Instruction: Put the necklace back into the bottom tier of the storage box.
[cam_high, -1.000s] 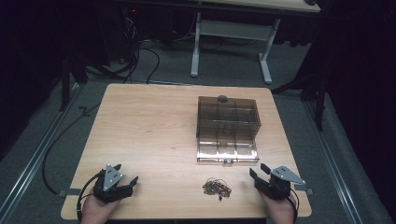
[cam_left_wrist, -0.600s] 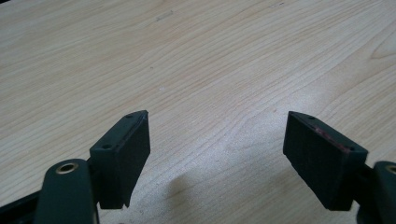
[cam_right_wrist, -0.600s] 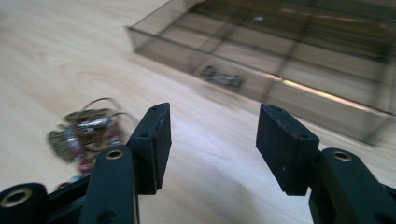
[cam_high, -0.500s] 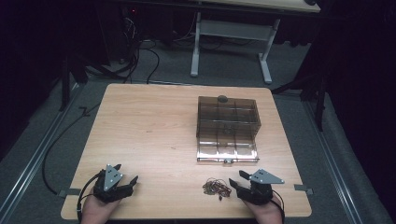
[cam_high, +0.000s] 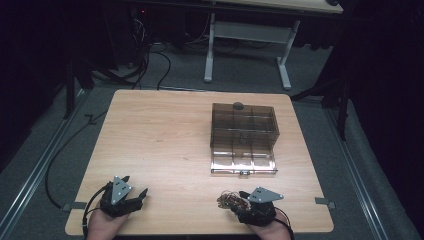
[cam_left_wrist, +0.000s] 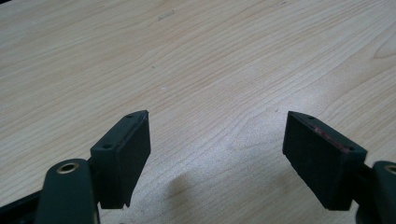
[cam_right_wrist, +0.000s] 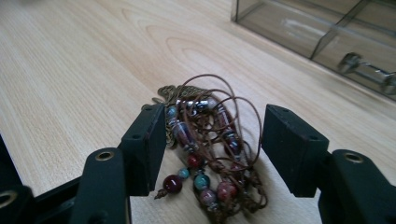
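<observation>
A beaded necklace (cam_right_wrist: 205, 140) on brown cord lies bunched on the wooden table (cam_high: 160, 140) near its front edge, right of the middle. My right gripper (cam_right_wrist: 215, 116) is open, one jaw on each side of the bunch and neither pad pressing it. In the high view the necklace (cam_high: 228, 201) sits just left of the right gripper (cam_high: 235, 204). A smoky see-through drawer box (cam_high: 244, 137) stands behind it, its lower drawer handle (cam_right_wrist: 369, 70) facing the front. My left gripper (cam_high: 136, 186) rests open at the front left, over bare wood (cam_left_wrist: 215, 84).
A small dark knob-like object (cam_high: 238, 105) sits at the back edge of the box's top. Cables (cam_high: 150, 60) and a white desk frame (cam_high: 250, 35) lie on the floor beyond the table. Metal rails (cam_high: 40, 165) run along both sides.
My right gripper has slid left along the front edge to the necklace, and its jaws now straddle it. The left gripper has not moved.
</observation>
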